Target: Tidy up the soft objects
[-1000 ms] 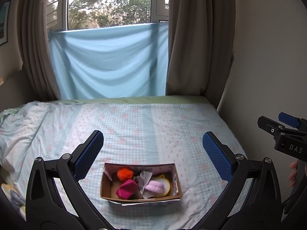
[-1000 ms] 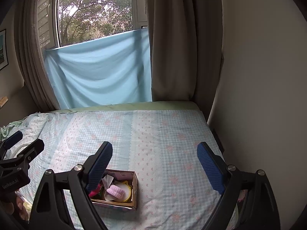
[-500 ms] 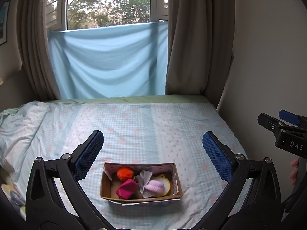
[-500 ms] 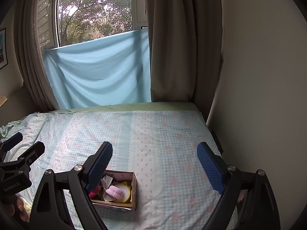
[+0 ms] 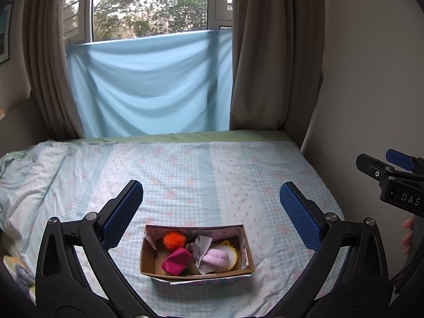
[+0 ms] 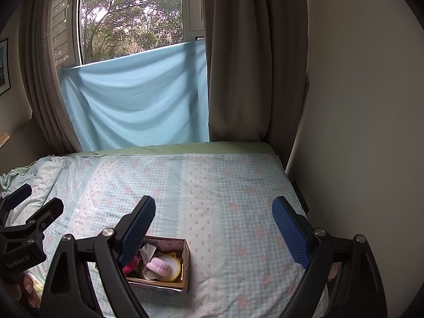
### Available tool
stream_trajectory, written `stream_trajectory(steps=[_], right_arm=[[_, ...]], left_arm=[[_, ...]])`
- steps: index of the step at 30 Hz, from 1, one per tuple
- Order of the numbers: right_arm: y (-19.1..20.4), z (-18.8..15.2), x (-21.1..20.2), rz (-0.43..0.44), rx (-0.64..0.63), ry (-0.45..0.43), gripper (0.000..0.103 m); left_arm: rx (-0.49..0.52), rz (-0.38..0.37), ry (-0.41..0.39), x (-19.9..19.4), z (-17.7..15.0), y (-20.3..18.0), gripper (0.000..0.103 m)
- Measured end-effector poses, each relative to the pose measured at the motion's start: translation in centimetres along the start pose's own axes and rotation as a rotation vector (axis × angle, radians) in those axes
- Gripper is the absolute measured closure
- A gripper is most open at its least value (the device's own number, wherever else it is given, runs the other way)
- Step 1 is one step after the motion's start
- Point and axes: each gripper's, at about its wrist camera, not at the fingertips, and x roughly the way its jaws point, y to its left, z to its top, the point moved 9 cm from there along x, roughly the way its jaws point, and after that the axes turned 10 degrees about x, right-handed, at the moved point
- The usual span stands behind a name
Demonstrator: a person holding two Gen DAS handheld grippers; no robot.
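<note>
Barely any change over the last sec: left gripper (image 5: 210,209) and right gripper (image 6: 213,229) hung spread wide, empty, above the bed (image 5: 238,175). Soft objects (image 5: 197,254) (orange pom, pink pouch, lilac knit) sat bunched in cardboard box (image 5: 196,274). Fits sorted, or awaiting unpacking.

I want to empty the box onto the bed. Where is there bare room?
The sheet is bare from the box back to the blue cloth, and right of the box toward the wall. Crowded: inside the box, packed with soft items, and the rumpled left edge.
</note>
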Motion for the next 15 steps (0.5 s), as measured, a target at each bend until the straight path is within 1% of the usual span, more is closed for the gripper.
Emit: stream_trajectory(steps=[11,15], right_arm=[[0.15,0.09,0.27,0.001,-0.003,0.002,0.015],[0.27,0.1,0.44,0.001,-0.005,0.006,0.015]], left_arm=[[0.009,0.009,-0.017,0.1,0.07,0.3,0.0],[0.008,0.039,-0.036,-0.15,0.2,0.66,0.0]])
